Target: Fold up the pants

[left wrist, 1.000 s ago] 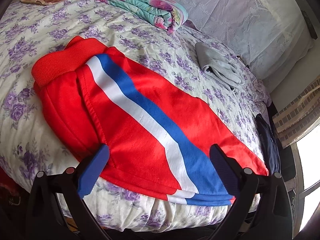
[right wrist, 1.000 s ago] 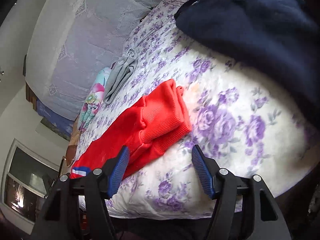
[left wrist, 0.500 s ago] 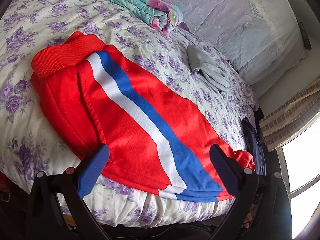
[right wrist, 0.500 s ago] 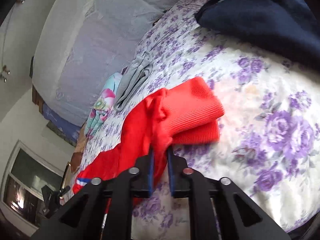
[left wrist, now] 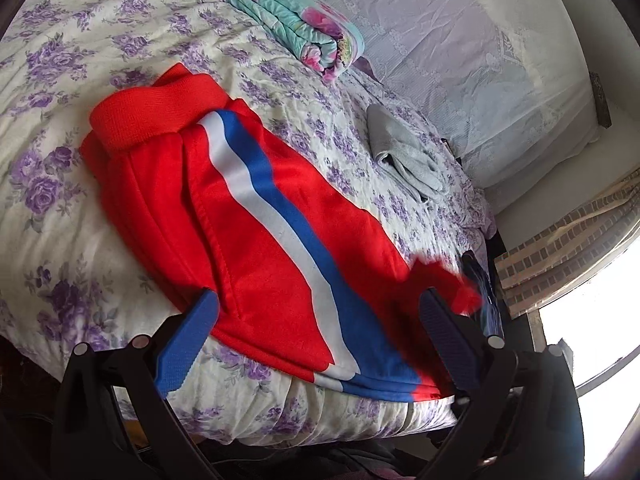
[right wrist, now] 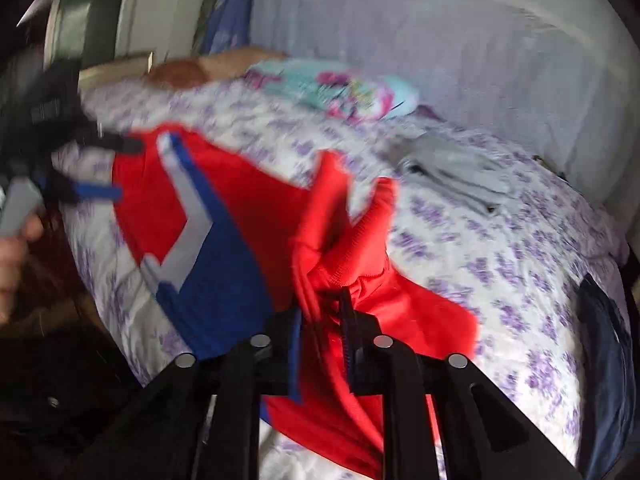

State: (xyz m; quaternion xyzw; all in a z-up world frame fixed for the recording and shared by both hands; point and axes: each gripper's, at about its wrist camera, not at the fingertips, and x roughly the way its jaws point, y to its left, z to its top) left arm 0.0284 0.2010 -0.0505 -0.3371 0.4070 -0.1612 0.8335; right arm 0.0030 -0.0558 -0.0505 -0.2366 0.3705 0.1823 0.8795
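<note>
**Right tool lifts the cuffed end of the red pants**

The red fleece pants with a white and blue side stripe [left wrist: 256, 216] lie across the middle of the bed with its purple-flowered sheet [left wrist: 60, 92], the ribbed cuff at the centre left of the left wrist view. The left tool [left wrist: 318, 328] hangs released at the lower edge of that view, its blue-padded fingers [left wrist: 188, 340] spread wide either side of the pants' near hem, touching nothing.

In the blurred right wrist view, the right tool [right wrist: 322, 320] is clenched on a bunch of red fabric at lower centre, and the ribbed end stands up off the sheet above it.

A folded turquoise floral blanket [left wrist: 288, 20] sits at the top centre, a grey folded garment [left wrist: 404, 156] right of centre.
</note>
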